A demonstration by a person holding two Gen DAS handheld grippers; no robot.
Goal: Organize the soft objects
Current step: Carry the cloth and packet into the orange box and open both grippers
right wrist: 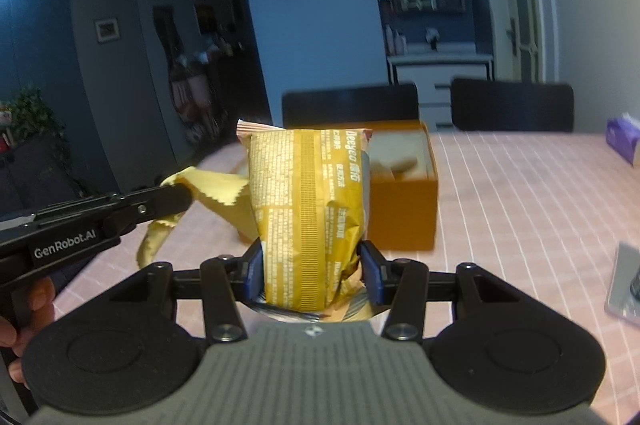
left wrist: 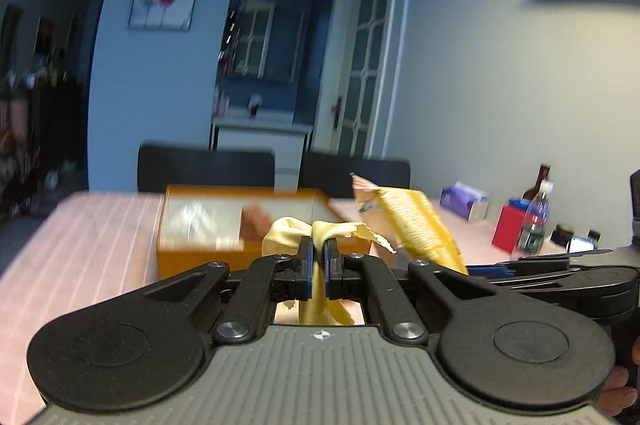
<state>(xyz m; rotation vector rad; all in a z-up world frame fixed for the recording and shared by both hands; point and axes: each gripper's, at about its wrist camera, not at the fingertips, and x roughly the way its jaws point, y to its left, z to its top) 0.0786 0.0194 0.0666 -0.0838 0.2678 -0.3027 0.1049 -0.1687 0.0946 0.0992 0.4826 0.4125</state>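
Note:
My left gripper (left wrist: 319,257) is shut on a pale yellow cloth (left wrist: 320,231) with zigzag edges, held above the pink striped table (left wrist: 80,245). The cloth also shows in the right wrist view (right wrist: 216,189), pinched by the left gripper (right wrist: 176,199). My right gripper (right wrist: 313,271) is shut on a gold snack packet (right wrist: 308,201), held upright; the packet also shows in the left wrist view (left wrist: 416,225). An open orange box (left wrist: 200,257) with items inside stands on the table just beyond both grippers, and also shows in the right wrist view (right wrist: 404,209).
Two dark chairs (left wrist: 206,167) stand behind the table. At the table's right are a purple tissue pack (left wrist: 464,203), a red box (left wrist: 508,231), a water bottle (left wrist: 534,221) and small jars. A flat grey object (right wrist: 624,285) lies at the right.

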